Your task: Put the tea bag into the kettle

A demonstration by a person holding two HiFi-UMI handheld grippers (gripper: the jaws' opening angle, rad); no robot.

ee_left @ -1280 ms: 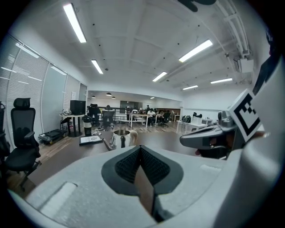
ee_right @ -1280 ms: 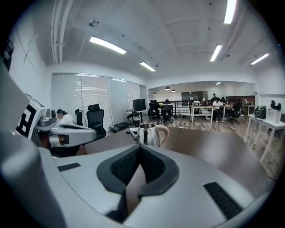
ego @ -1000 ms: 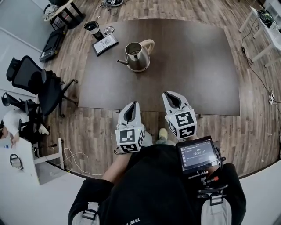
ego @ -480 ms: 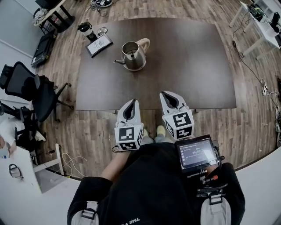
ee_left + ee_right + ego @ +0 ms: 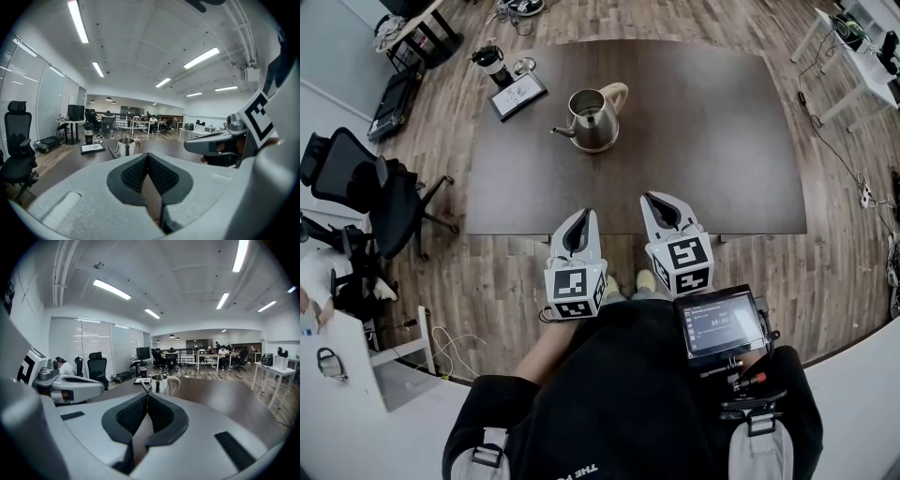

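A steel kettle [image 5: 593,120] with a cream handle stands lidless on the far left part of the dark brown table [image 5: 703,141]. It also shows straight ahead as the kettle [image 5: 125,146] in the left gripper view and the kettle [image 5: 160,384] in the right gripper view. My left gripper [image 5: 580,217] and right gripper [image 5: 655,201] hover side by side at the table's near edge, both pointing toward the kettle and well short of it. Each is shut with nothing between its pads. I cannot make out a tea bag in any view.
At the table's far left corner lie a flat tablet-like slab [image 5: 517,94], a black-and-white flask [image 5: 492,64] and a small glass item [image 5: 526,66]. Office chairs [image 5: 366,183] stand left of the table, white desks [image 5: 853,47] at the far right.
The head view has shifted slightly, so the table sits a little differently in frame. Both grippers stay shut and side by side at the near edge.
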